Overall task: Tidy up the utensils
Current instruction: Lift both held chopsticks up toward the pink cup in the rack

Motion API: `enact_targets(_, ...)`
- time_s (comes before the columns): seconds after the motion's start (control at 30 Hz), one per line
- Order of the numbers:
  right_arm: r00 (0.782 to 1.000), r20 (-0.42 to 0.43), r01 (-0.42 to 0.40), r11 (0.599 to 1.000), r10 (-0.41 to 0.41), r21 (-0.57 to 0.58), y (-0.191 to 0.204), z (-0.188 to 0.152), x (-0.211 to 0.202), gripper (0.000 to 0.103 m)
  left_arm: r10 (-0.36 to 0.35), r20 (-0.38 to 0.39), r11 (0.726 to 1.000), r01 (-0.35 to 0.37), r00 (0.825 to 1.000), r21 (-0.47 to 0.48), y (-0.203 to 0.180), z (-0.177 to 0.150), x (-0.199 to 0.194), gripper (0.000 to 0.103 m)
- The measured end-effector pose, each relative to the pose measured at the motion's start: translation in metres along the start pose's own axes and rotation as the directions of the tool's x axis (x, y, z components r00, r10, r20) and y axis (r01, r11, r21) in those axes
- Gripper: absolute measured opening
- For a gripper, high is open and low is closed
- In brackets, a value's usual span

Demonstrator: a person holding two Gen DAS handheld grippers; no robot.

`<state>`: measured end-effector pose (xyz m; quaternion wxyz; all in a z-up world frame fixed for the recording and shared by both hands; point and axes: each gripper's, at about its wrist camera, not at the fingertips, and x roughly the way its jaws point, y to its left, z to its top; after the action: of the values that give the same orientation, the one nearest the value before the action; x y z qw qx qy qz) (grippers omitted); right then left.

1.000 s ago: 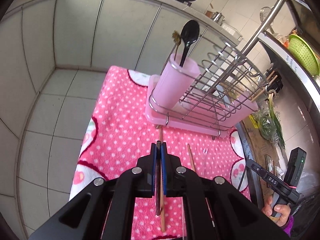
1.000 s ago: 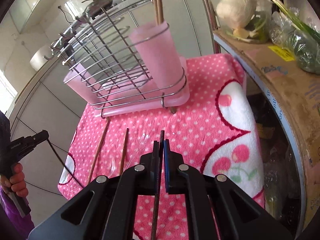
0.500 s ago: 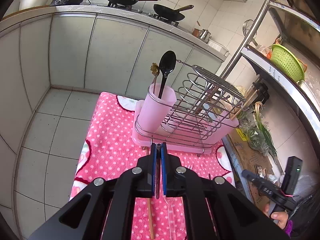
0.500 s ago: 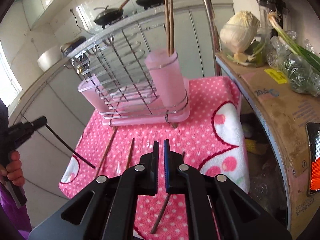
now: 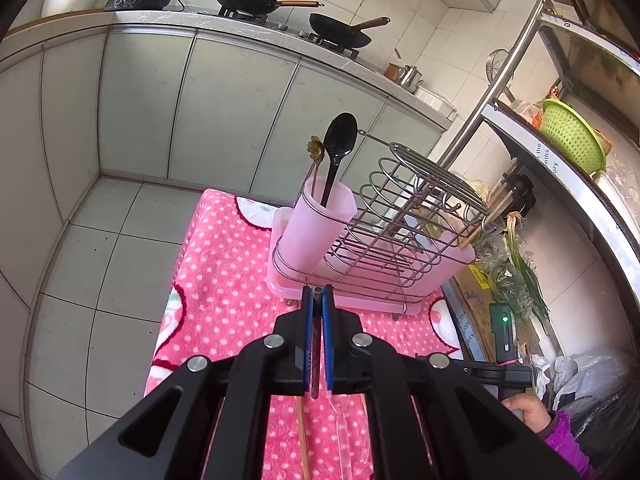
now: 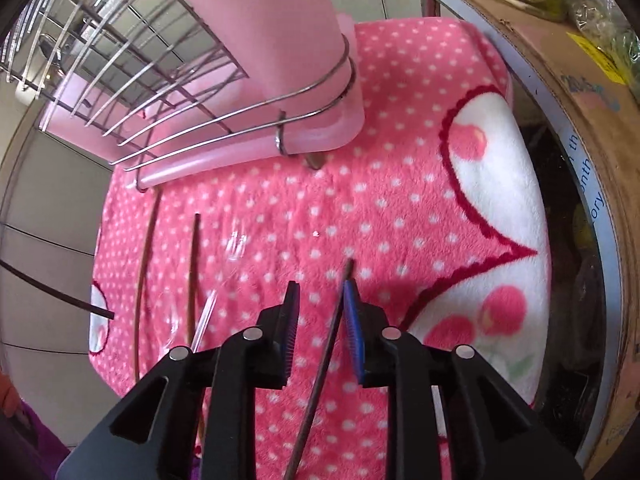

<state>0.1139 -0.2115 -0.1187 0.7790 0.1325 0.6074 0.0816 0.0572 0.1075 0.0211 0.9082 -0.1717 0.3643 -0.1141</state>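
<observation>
Bright daylight fills both views; strong fisheye bending curves the cabinet doors (image 5: 240, 112) and darkens the corners; the pink cup (image 6: 276, 20) looms soft and blurred; the right claw (image 6: 322, 304) casts a faint shadow on the polka-dot blanket (image 6: 400, 200).

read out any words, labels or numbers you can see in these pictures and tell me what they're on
"the" and "ory": white print on the shelf edge, cut off by the view.
"th" and "ory": the same edging in the right wrist view, partial.
Blue print on the cardboard box: too blurred to read.
Yellow sticker on the box: unreadable.
</observation>
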Motion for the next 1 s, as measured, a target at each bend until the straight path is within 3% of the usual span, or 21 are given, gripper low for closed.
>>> enact_targets(0.13,0.999,-0.019,0.028,1.0,-0.028,0.011,-0.003,0.002,0.013,0.023,-0.002,-0.007,1.0,0.002,1.0,-0.002,0.001,0.0,0.003,0.004)
enact_targets(0.27,0.999,0.016,0.033,0.999,-0.033,0.0,0.0,0.001,0.016,0.023,-0.007,-0.013,1.0,0.007,1.0,-0.001,0.002,0.002,0.007,0.004)
enact_targets(0.37,0.997,0.054,0.059,0.998,-0.058,-0.012,0.0,0.0,0.016,0.008,-0.007,-0.014,1.0,0.007,1.0,-0.002,0.0,0.002,0.008,0.004)
enact_targets(0.6,0.987,0.144,-0.073,0.997,0.068,0.027,-0.016,-0.014,-0.011,0.005,0.004,-0.001,1.0,-0.004,1.0,0.004,-0.004,0.003,0.005,0.004)
enact_targets(0.83,0.926,0.338,-0.17,0.985,0.167,-0.02,-0.014,-0.031,-0.074,0.004,0.008,0.022,1.0,-0.008,1.0,0.0,-0.008,0.007,-0.002,0.004)
enact_targets(1.0,0.874,0.454,-0.164,0.984,0.175,-0.062,-0.005,-0.039,-0.114,0.004,0.005,0.04,1.0,-0.006,0.999,0.011,-0.015,0.008,-0.009,0.004)
